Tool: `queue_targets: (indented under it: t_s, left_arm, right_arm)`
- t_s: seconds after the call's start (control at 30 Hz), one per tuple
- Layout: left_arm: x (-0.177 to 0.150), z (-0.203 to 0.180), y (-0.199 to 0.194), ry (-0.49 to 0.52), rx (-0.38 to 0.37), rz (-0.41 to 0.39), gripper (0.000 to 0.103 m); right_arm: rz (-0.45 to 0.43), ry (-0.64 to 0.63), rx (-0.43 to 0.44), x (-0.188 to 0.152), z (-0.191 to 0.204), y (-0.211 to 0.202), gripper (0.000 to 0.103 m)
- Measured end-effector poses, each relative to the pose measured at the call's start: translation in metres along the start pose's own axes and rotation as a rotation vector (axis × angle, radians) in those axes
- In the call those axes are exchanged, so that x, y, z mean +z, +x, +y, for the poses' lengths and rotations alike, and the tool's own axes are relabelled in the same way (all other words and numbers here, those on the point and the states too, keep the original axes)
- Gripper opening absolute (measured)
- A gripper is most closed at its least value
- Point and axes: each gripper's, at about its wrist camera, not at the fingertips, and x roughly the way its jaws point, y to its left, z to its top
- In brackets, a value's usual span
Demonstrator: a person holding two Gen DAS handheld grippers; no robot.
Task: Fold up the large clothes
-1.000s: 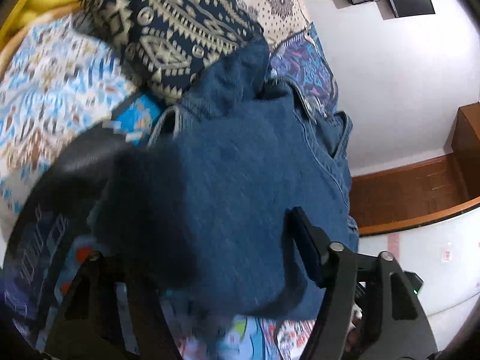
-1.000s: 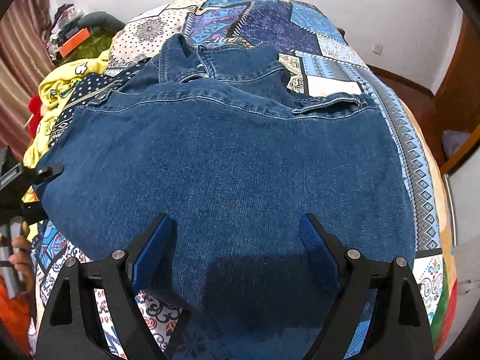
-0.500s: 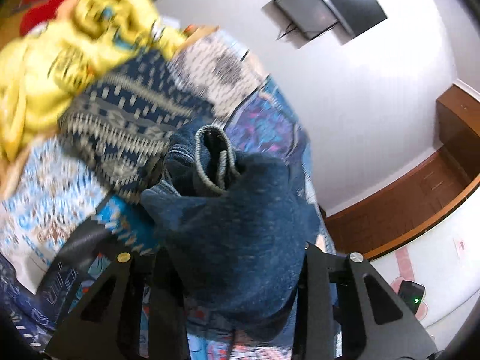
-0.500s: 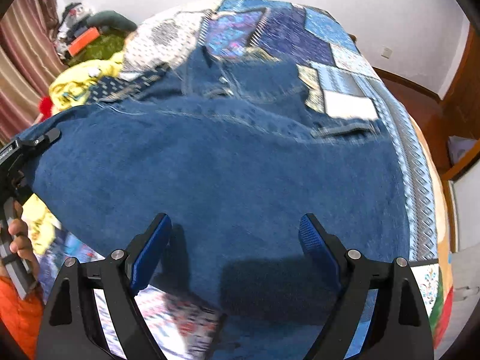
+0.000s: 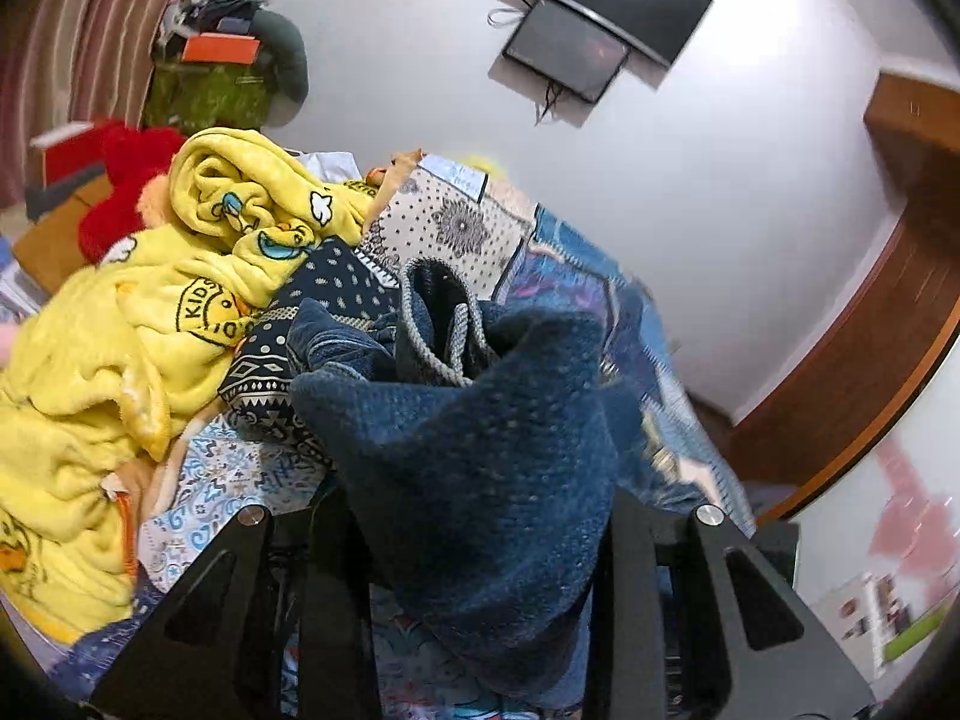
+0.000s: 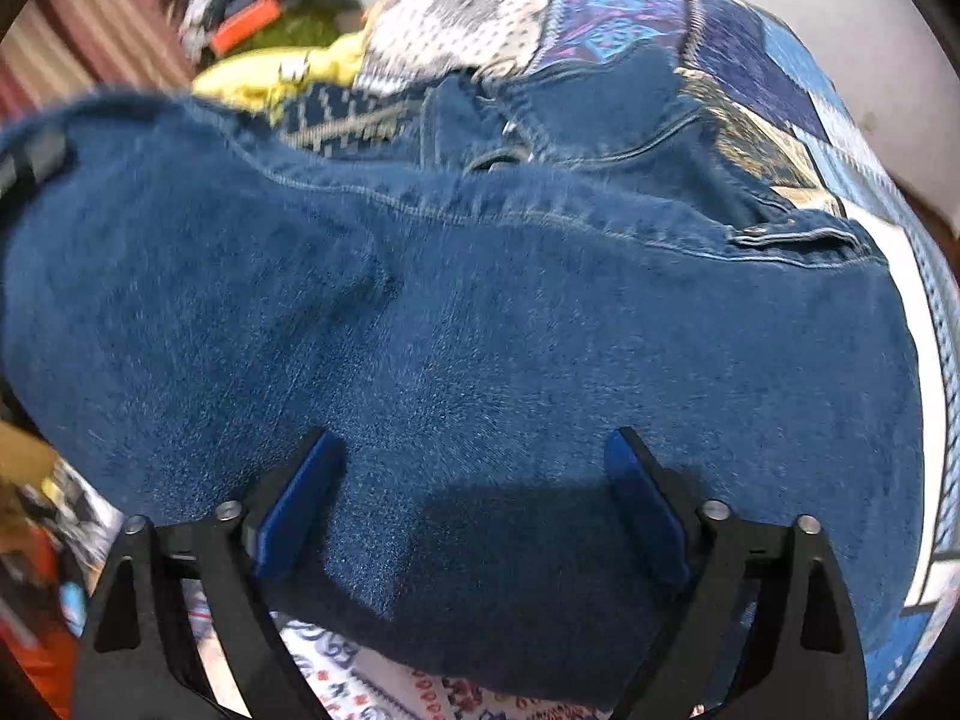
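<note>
A blue denim jacket (image 6: 480, 324) lies spread across the patchwork bed, its collar at the far end. My left gripper (image 5: 480, 540) is shut on a bunched fold of the denim jacket (image 5: 480, 468) and holds it lifted above the bed; the cloth hides both fingertips. In the right wrist view the lifted left side of the jacket rises at the far left, with part of the left gripper (image 6: 30, 162) showing there. My right gripper (image 6: 474, 492) is open, its blue pads (image 6: 300, 498) wide apart over the near hem, holding nothing.
A yellow fleece blanket (image 5: 138, 324) and a navy patterned cloth (image 5: 288, 360) are piled at the bed's left. The patchwork bedspread (image 6: 750, 60) stretches beyond. A red plush (image 5: 126, 168), a wall TV (image 5: 600, 18) and wooden trim (image 5: 870, 360) are behind.
My left gripper has lifted and tilted up with the denim fold, bringing the yellow blanket and wall into view. The jacket's left side rose. The right gripper stayed open over the hem.
</note>
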Motion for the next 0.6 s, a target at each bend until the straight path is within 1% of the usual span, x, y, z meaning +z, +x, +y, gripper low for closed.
queue_targets:
  t_s: [0.07, 0.13, 0.2, 0.27, 0.33, 0.37, 0.43, 0.47, 0.53, 0.6]
  left_arm:
    - [-0.002, -0.011, 0.001, 0.044, 0.016, 0.001, 0.031]
    - [-0.001, -0.020, 0.005, 0.059, 0.012, -0.003, 0.031]
    - [0.003, -0.034, 0.006, 0.076, 0.003, -0.005, 0.031]
    - [0.007, -0.053, 0.011, 0.105, -0.007, -0.007, 0.031]
    - [0.008, -0.071, 0.014, 0.140, -0.020, -0.010, 0.031]
    - [0.008, -0.085, 0.017, 0.168, -0.029, -0.013, 0.031]
    - [0.004, -0.110, 0.021, 0.218, -0.047, -0.016, 0.030]
    - [0.001, -0.128, 0.025, 0.250, -0.063, -0.009, 0.030]
    - [-0.004, -0.152, 0.033, 0.288, -0.087, 0.002, 0.029]
    - [-0.014, -0.181, 0.044, 0.328, -0.117, 0.029, 0.029]
  right_arm:
    - [-0.003, -0.055, -0.037, -0.004, 0.008, 0.003, 0.095]
    - [0.003, -0.073, -0.031, -0.005, 0.007, 0.001, 0.095]
    - [0.018, -0.054, 0.021, -0.006, -0.004, -0.006, 0.095]
    - [0.026, -0.009, 0.083, -0.009, -0.018, -0.018, 0.095]
    - [0.012, 0.026, 0.119, -0.014, -0.028, -0.033, 0.095]
    - [-0.002, 0.039, 0.115, -0.018, -0.033, -0.042, 0.095]
    - [-0.040, 0.060, 0.075, -0.030, -0.049, -0.062, 0.095]
    - [-0.053, 0.068, 0.056, -0.034, -0.057, -0.069, 0.095]
    - [-0.075, 0.102, 0.000, -0.045, -0.078, -0.085, 0.095]
    - [-0.095, 0.155, -0.049, -0.058, -0.102, -0.099, 0.095]
